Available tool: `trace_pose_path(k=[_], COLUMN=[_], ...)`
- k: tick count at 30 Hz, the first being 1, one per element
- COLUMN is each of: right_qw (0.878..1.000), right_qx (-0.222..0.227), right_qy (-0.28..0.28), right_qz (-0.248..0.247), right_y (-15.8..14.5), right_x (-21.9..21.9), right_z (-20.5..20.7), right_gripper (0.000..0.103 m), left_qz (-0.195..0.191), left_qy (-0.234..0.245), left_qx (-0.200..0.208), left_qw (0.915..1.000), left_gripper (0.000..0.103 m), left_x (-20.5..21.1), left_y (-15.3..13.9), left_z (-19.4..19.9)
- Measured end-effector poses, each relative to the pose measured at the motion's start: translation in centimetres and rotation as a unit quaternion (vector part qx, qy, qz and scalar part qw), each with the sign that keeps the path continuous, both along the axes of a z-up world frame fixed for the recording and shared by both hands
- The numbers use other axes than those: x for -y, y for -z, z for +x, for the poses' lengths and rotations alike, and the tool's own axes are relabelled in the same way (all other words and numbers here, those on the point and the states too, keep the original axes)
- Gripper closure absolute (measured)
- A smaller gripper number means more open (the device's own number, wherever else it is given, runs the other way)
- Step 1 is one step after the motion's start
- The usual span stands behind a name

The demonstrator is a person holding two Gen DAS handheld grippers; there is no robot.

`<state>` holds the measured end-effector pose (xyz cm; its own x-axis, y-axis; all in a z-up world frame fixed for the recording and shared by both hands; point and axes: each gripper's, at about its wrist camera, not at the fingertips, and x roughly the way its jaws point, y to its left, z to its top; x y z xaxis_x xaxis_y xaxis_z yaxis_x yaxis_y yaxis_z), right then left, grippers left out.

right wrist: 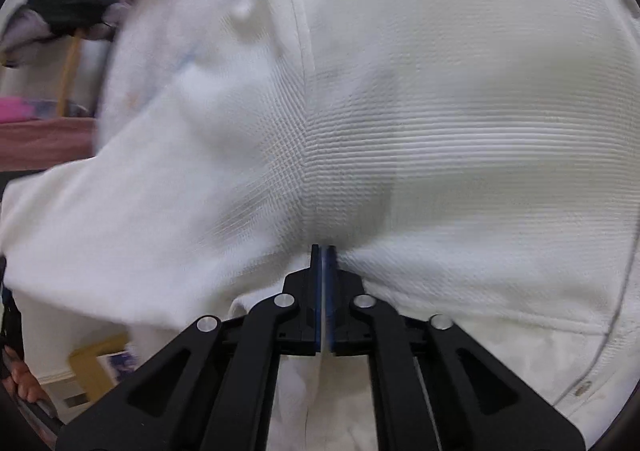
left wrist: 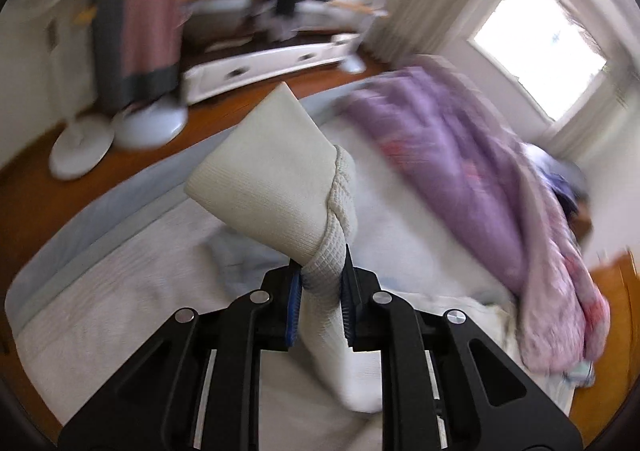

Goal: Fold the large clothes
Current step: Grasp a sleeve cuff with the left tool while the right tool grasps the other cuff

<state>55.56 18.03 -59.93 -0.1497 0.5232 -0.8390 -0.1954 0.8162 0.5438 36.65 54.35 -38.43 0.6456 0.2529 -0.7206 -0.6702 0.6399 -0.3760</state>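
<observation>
Left wrist view
Edges and room: the ribbed cuff of the cream sweater [left wrist: 280,171] is seen standing up past the fingertips, clear of the bed [left wrist: 100,291] below; a purple quilt [left wrist: 460,171] is heaped along the far right of the bed.
Left gripper [left wrist: 323,275]: clamped narrow on the twisted sleeve of the sweater, held above the bed and pointed across it.
Surface and room: pale bedcover, wooden floor [left wrist: 32,191] beyond its edge, two white fan bases [left wrist: 116,131] near a white drawer unit [left wrist: 272,63], a bright window [left wrist: 540,43]; all blurred.

Right wrist view
Edges and room: the view is nearly filled by the sweater's knit body [right wrist: 400,111]; a seam is seen running up from the fingertips.
Right gripper [right wrist: 324,251]: pads pressed together on a fold of the sweater.
Surface and room: only blurred dark and pink items are visible at the left edge.
</observation>
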Motion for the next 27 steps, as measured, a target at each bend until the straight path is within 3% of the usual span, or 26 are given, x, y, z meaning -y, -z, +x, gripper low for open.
trace_pose_path(k=[5,10,15,19,22,25,27], right_qw=[0.998,0.992,0.978,0.96,0.942,0.918,0.9], right_qx=[0.04,0.074,0.103,0.113,0.1,0.063,0.038], right_qy=[0.04,0.097,0.16,0.218,0.28,0.359,0.403], right_qz=[0.018,-0.032,-0.091,-0.135,-0.156,-0.154,-0.164], right_y=[-4.4,-6.9,-9.1,-10.4,-9.9,-8.3,-7.2], right_x=[12.6,27.3,42.5,51.8,58.3,64.5,68.1], right_z=[-0.3,0.5,1.7,2.8,4.0,4.6,5.0], right_gripper=[0.098,0.098,0.098,0.097,0.097,0.097,0.086], left_qz=[-0.009,-0.025,-0.034,-0.054,-0.081,-0.081,-0.077], left_qy=[0.093,0.182,0.243,0.283,0.298,0.304,0.303], left_qx=[0.038,0.042,0.018,-0.04,-0.091,-0.156,-0.181], left_qw=[0.9949,0.9821,0.9693,0.9566,0.9468,0.9364,0.9324], left_gripper=[0.086,0.086,0.086,0.086,0.087,0.086,0.085], left_x=[11.6,25.5,38.5,46.4,49.5,52.4,53.0], left_y=[-2.8,-1.5,3.4,10.0,15.4,20.0,21.3], left_z=[7.8,15.5,21.2,24.7,25.5,26.3,26.1])
